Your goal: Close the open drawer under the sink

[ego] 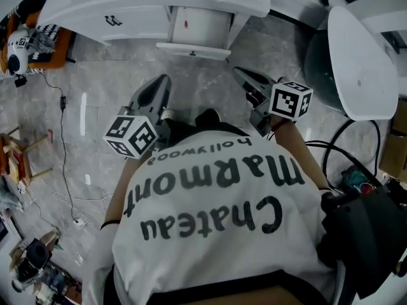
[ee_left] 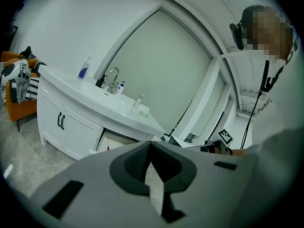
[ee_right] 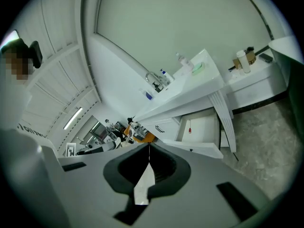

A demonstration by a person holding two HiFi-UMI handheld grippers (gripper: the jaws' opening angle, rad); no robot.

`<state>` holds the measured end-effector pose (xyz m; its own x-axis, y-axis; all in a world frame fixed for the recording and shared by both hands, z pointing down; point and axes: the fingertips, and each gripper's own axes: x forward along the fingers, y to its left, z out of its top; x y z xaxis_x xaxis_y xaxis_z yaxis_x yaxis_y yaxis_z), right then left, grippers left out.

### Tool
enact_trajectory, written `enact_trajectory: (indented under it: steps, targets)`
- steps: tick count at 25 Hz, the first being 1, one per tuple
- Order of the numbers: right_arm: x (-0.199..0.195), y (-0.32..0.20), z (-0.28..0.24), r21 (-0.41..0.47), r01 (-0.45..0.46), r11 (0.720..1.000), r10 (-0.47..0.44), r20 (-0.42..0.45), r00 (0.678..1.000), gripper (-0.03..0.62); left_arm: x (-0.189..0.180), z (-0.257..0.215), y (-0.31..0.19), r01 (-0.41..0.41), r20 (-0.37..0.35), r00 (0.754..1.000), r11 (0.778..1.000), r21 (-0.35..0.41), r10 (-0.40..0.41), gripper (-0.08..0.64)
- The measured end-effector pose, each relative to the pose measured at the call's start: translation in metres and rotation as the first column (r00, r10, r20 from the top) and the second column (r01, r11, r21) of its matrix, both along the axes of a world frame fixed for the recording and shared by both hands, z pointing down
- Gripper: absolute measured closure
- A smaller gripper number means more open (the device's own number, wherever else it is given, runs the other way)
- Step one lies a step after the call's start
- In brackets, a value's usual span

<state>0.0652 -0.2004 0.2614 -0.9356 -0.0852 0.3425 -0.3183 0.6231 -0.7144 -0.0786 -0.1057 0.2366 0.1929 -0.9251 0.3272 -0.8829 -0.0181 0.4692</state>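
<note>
The white vanity (ego: 127,8) stands ahead of me with its drawer (ego: 198,28) pulled out; the drawer front (ego: 193,49) juts over the marble floor. Inside the drawer lies a small red item (ee_right: 189,129). Both grippers hang above the floor, short of the drawer and touching nothing. My left gripper (ego: 164,79) points toward the drawer's left side, jaws shut and empty (ee_left: 151,143). My right gripper (ego: 237,71) sits just below the drawer's right corner, jaws likewise shut with nothing between them (ee_right: 149,146). The right gripper view shows the open drawer (ee_right: 203,127) under the countertop and faucet (ee_right: 153,78).
A white oval lid on a dark round body (ego: 359,59) stands close on the right. An orange chair (ego: 48,46) sits left of the vanity. A cable (ego: 63,145) trails over the floor, and a wooden stool (ego: 19,157) is at the far left. Bottles (ee_left: 84,69) stand on the countertop.
</note>
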Motion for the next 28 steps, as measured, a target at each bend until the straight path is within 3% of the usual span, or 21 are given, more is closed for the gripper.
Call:
enact_trajectory:
  steps: [5,8,12,17,23,28]
  targets:
    - [0.002,-0.002,0.020,-0.039,0.035,0.999,-0.035,-0.016,0.999,0.580,0.008,0.010,0.000,0.004,0.128,0.992,1.000,0.024,-0.007,0.552]
    - [0.000,-0.001,0.031,-0.061,0.029,0.998,-0.030,-0.010,1.000,0.580,0.009,0.019,-0.001,0.000,0.128,0.992,0.999,0.041,-0.006,0.552]
    - [0.001,-0.001,0.054,-0.091,0.000,0.996,0.000,0.002,1.000,0.580,0.013,0.047,-0.006,-0.039,0.100,0.994,0.999,-0.002,0.039,0.552]
    - [-0.002,-0.003,0.085,-0.105,-0.039,0.994,0.040,0.013,0.999,0.580,-0.009,0.087,-0.020,-0.026,0.112,0.993,0.999,-0.028,0.029,0.552]
    - [0.000,-0.014,0.123,-0.074,-0.087,0.993,0.093,0.079,0.992,0.580,-0.022,0.146,-0.032,-0.052,0.143,0.988,0.998,-0.025,0.055,0.552]
    - [0.000,-0.035,0.186,0.005,-0.094,0.996,0.094,0.061,0.994,0.580,-0.019,0.201,-0.054,-0.111,0.211,0.972,0.993,0.034,0.101,0.552]
